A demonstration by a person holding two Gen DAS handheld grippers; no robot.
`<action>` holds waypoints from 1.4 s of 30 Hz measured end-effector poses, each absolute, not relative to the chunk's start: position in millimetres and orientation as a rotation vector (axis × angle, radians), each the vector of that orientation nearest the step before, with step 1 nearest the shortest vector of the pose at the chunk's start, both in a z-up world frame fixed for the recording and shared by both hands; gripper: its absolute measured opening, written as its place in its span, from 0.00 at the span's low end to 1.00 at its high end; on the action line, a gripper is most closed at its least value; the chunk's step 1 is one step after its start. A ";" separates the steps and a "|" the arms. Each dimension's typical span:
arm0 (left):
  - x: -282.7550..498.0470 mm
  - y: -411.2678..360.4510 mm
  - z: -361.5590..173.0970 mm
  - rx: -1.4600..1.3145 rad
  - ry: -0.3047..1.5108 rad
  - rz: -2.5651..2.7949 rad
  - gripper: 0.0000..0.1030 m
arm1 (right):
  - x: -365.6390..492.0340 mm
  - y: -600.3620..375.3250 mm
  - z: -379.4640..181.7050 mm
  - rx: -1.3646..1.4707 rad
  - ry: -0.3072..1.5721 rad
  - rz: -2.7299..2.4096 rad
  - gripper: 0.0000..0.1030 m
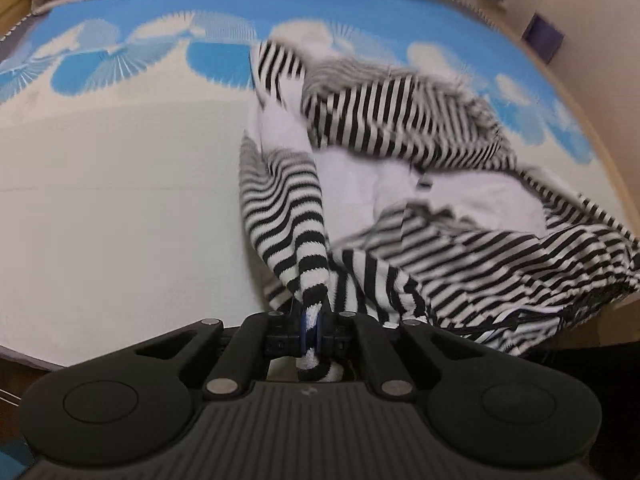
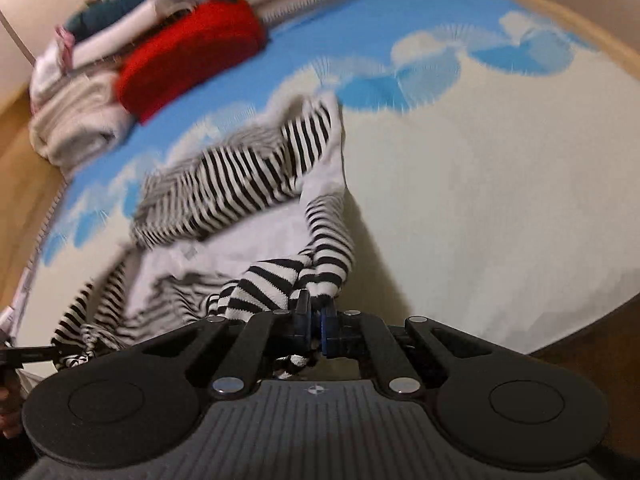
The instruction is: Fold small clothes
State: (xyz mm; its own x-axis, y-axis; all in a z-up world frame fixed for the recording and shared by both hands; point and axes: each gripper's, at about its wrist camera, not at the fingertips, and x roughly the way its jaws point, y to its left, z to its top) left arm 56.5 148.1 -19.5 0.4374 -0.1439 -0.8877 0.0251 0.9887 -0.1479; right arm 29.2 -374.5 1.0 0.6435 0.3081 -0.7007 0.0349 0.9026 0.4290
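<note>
A small black-and-white striped garment [image 1: 400,120] with a plain white inner side lies rumpled on the blue-and-cream mat [image 1: 100,200]. My left gripper [image 1: 311,322] is shut on a bunched striped edge of it, and the cloth rises from the mat to the jaws. In the right wrist view the same striped garment [image 2: 240,176] stretches away from my right gripper [image 2: 314,320], which is shut on another striped edge, lifted off the mat [image 2: 480,200]. The tip of the left gripper [image 2: 28,354] shows at the far left, gripping the opposite end.
A pile of folded clothes sits at the mat's far end: a red piece [image 2: 188,56], cream and white pieces [image 2: 80,120] and a dark teal one [image 2: 132,4]. Wooden floor [image 2: 16,184] borders the mat. A purple box [image 1: 542,36] stands by the wall.
</note>
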 end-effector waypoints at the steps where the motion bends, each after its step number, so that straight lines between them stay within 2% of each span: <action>1: 52.1 150.1 -10.2 -0.128 1.100 -0.109 0.04 | 25.4 -376.1 8.0 0.420 0.851 0.171 0.03; 9: -0.2 156.2 56.9 -0.132 0.992 -0.202 0.04 | -23.7 -397.0 55.0 0.451 0.816 0.230 0.03; 16: 11.2 149.0 45.6 -0.137 0.990 -0.192 0.04 | -26.9 -395.7 60.0 0.427 0.807 0.212 0.03; 24: 105.2 148.4 30.9 -0.168 0.959 -0.171 0.04 | 47.8 -388.9 51.0 0.400 0.802 0.175 0.03; 32: 264.9 169.8 11.2 -0.379 0.915 -0.044 0.04 | 200.8 -385.4 50.2 0.428 0.695 0.127 0.03; 37: 320.4 179.8 -31.9 -0.408 0.936 0.044 0.05 | 288.7 -369.6 13.1 0.474 0.674 0.075 0.03; 40: 332.1 187.7 -56.3 -0.487 1.015 0.065 0.15 | 316.1 -356.6 -27.8 0.452 0.734 0.010 0.09; 42: 334.6 192.1 -53.4 -0.523 1.000 0.028 0.38 | 327.4 -351.6 -46.3 0.440 0.815 -0.027 0.23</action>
